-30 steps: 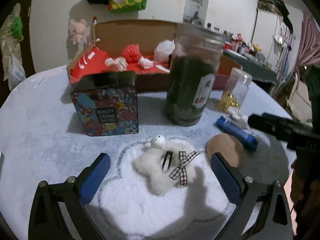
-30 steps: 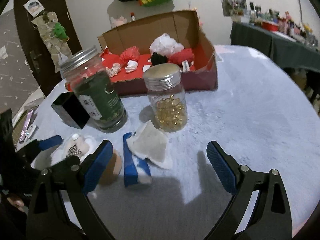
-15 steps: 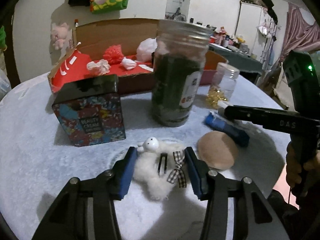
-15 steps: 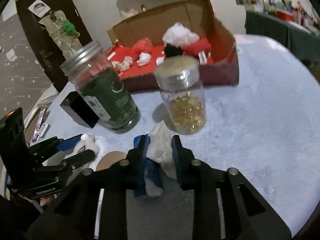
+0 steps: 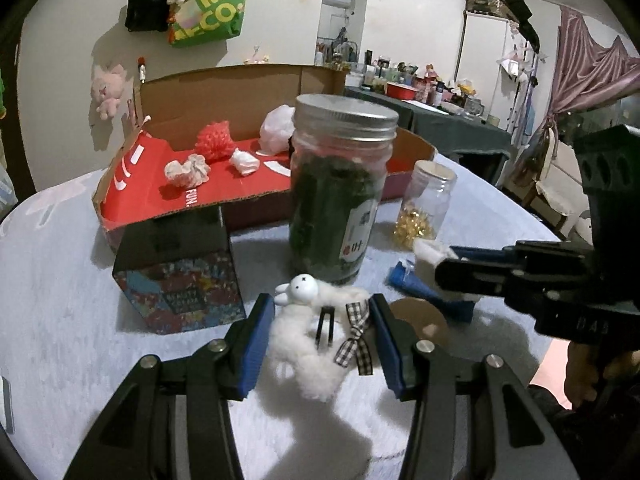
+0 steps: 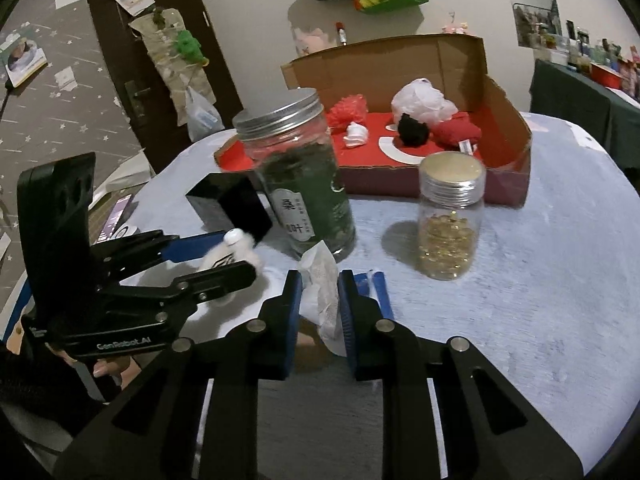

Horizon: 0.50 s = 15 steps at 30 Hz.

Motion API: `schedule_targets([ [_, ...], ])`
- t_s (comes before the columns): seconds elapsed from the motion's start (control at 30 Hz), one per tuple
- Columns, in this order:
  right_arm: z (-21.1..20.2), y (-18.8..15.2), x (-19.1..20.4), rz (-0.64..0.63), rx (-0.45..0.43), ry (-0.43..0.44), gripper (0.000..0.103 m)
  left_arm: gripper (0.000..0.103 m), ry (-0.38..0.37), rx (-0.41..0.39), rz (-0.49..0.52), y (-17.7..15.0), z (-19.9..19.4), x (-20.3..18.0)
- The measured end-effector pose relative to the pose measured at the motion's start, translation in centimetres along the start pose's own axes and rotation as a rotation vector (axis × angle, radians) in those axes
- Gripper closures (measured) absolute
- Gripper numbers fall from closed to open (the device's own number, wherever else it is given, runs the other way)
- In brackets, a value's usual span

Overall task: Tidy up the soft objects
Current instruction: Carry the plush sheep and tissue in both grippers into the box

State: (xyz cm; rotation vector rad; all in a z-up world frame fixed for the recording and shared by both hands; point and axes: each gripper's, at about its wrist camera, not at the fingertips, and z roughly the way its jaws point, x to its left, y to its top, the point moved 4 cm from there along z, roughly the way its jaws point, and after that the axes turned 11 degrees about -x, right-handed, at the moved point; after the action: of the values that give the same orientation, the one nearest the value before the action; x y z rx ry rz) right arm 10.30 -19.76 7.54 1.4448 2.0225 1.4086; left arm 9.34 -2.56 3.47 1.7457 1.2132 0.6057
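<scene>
Two tools are both clamped on soft things above the pale blue desk [image 5: 60, 300]. The left tool [image 5: 322, 334] has its blue pads pressed against the sides of a fluffy white toy [image 5: 308, 344], which has a round head, a black clip and a checked bow; the toy's lower end hangs free over the desk, casting a shadow below. Seen from the right wrist, this same tool [image 6: 224, 258] holds the toy [image 6: 236, 252] just left of the green jar [image 6: 304, 184].

The right tool [image 6: 320, 300] has been closing and now pinches a white pouch [image 6: 322, 292] between nearly shut pads; the pouch sticks up and down out of the grip. Seen from the left wrist, the right tool [image 5: 434, 258] holds the pouch [image 5: 430, 250] above a blue packet [image 5: 424, 288], beside a tan disc [image 5: 420, 316].

Behind them stand the green jar [image 5: 340, 196], a smaller jar of golden beads [image 6: 450, 220] and a black patterned box [image 5: 180, 272]. Farther back lies an open cardboard box [image 6: 508, 128] with a red floor, holding a red puff [image 5: 214, 144], a white scrunchie [image 5: 188, 170], a white bag [image 6: 424, 100], a black lump [image 6: 412, 130] and a red cloth [image 6: 456, 132]. A hand [image 5: 588, 364] grips the right tool's handle.
</scene>
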Motion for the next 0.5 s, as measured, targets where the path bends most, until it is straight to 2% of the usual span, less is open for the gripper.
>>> schedule_targets([
  [0.27, 0.37, -0.14, 0.12, 0.005, 0.012, 0.021, 0.085, 0.052, -0.018, 0.007, -0.003, 0.25, 0.45, -0.01],
  [0.5, 0.03, -0.16, -0.42, 0.015, 0.010, 0.012, 0.085, 0.052, -0.005, 0.009, -0.010, 0.01, 0.08, 0.61],
])
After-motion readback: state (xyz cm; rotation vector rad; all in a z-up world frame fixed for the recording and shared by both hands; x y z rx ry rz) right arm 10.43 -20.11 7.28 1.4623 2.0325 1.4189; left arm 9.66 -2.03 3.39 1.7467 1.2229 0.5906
